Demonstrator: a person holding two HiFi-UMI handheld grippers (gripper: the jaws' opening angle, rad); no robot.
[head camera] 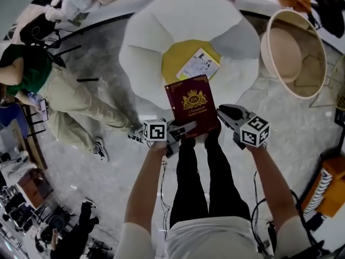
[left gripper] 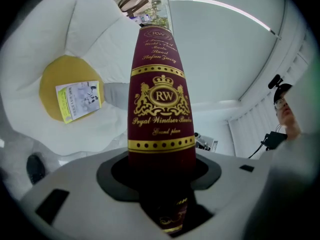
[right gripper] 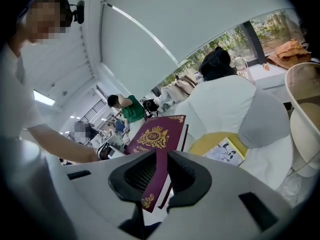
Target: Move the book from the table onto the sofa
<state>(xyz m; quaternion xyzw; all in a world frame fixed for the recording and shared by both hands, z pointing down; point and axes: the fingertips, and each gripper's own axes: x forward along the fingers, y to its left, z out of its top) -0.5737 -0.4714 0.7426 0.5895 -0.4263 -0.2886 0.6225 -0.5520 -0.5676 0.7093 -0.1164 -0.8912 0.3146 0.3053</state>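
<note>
1. Book (head camera: pixel 192 106): maroon with a gilt crest. It is already off the counter, and no counter shows in any view. It is held in the air, cover up. Its far edge reaches the front lip of the sofa (head camera: pixel 161 31); its near edge is over the floor, above the person's feet.
2. Left tool (head camera: pixel 185 127): grasping the book at its near-left corner. Its own view shows the book seated between jaws set part-way apart.
3. Right tool (head camera: pixel 222 114): clenched on the book's near-right edge, jaws almost together with the cover pinched between the pads.
4. Sofa: white and petal-shaped, with a yellow seat pad (head camera: pixel 175 63). A leaflet (head camera: pixel 198 65) lies on the pad. The book is not yet touching either.
5. Progress, my reading: the pick-up is done and the carry nearly so. What remains is to lower the book onto the seat, release both tools and draw back. The leaflet takes up part of the landing spot.
</note>
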